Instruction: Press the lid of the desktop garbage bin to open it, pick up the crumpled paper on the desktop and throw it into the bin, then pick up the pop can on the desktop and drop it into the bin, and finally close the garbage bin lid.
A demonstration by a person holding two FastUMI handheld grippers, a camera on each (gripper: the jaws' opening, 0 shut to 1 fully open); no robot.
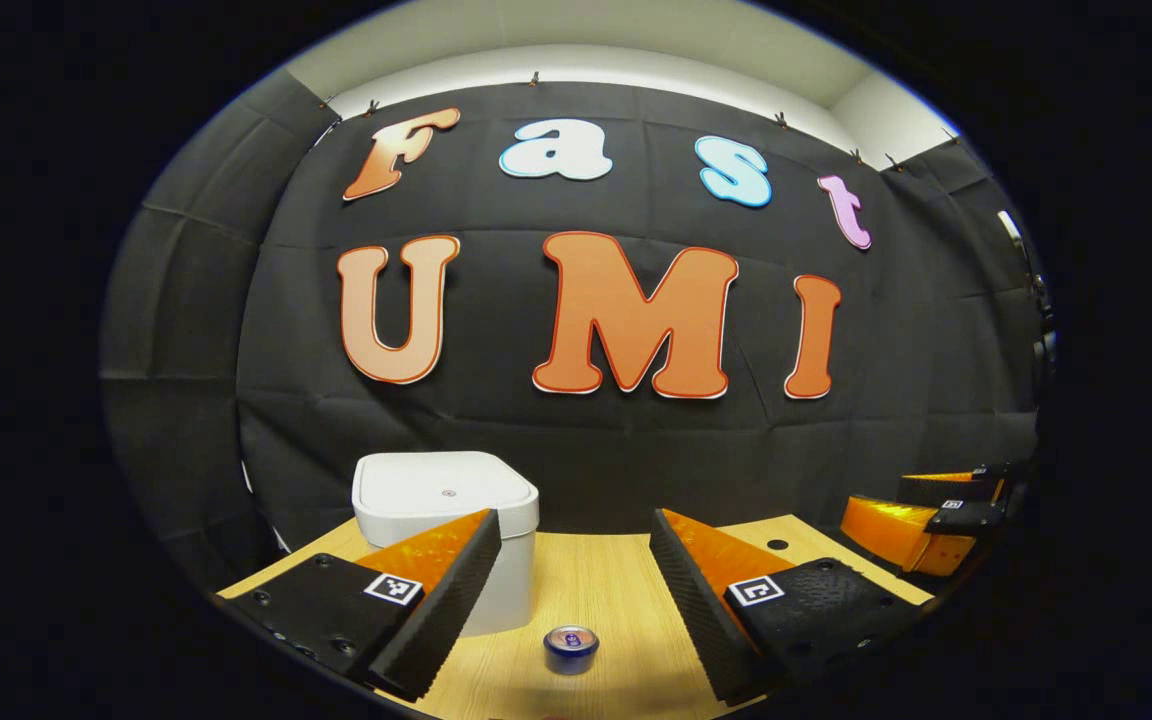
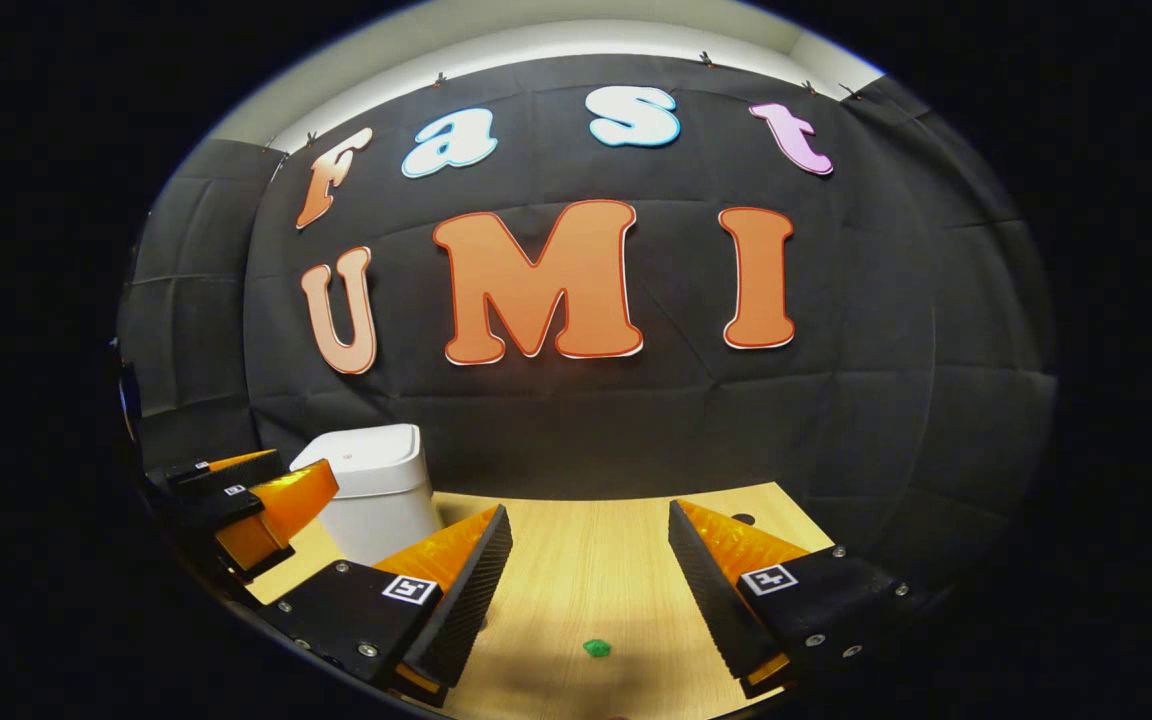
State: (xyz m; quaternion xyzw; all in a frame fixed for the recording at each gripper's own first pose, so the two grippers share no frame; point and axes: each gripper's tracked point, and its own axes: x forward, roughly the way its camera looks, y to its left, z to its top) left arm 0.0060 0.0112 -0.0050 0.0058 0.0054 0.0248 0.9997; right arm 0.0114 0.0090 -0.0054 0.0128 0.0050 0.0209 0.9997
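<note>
Nothing is done yet: the white bin (image 1: 446, 530) sits at the back of the worktop (image 1: 596, 590) with its lid down. Pressing that lid comes first. The can (image 1: 571, 648) stands just before the left claw (image 1: 576, 590), nothing blocking. A small green scrap (image 2: 596, 648), maybe the paper, lies near the right claw (image 2: 586, 580). Both claws are spread wide and hold nothing.

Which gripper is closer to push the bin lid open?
Probably left. The white bin with its closed lid sits just beyond the left gripper; from the right gripper it lies off to the side.
</note>
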